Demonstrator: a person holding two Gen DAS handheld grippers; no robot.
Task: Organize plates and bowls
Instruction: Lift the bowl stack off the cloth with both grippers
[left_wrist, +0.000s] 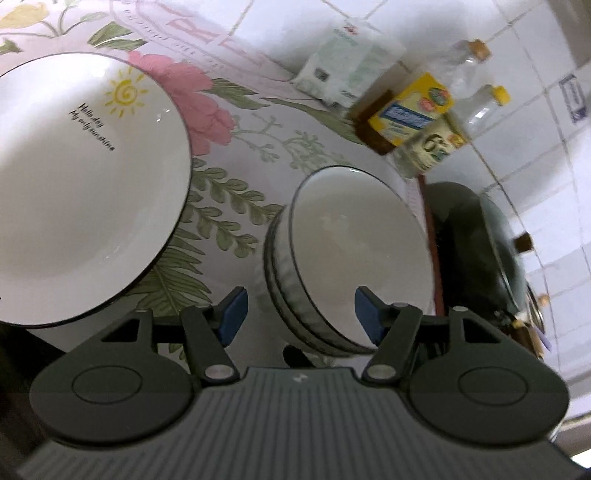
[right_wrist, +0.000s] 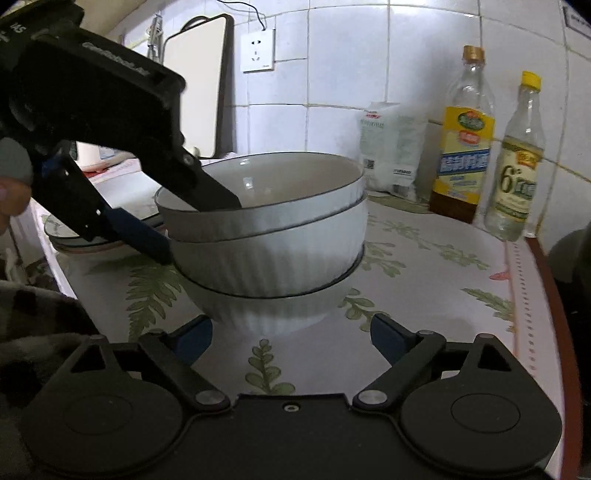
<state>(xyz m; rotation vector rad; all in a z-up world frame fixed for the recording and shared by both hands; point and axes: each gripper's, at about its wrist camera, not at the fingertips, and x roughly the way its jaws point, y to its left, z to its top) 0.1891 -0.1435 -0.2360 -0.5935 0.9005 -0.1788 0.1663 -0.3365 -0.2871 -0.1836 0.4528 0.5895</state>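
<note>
A stack of three white ribbed bowls with dark rims stands on the flowered tablecloth; the left wrist view looks down into the bowl stack. My left gripper is open and straddles the stack's near rim. From the right wrist view, one finger of the left gripper is inside the top bowl and the other is outside the wall, neither pressing. A white plate with a yellow sun and writing lies left of the bowls. My right gripper stands wide open just in front of the stack's base, holding nothing.
Two bottles and a white bag stand at the tiled back wall. A dark wok with a glass lid sits right of the bowls. The table's red-brown edge runs on the right. More plates lie behind the left gripper.
</note>
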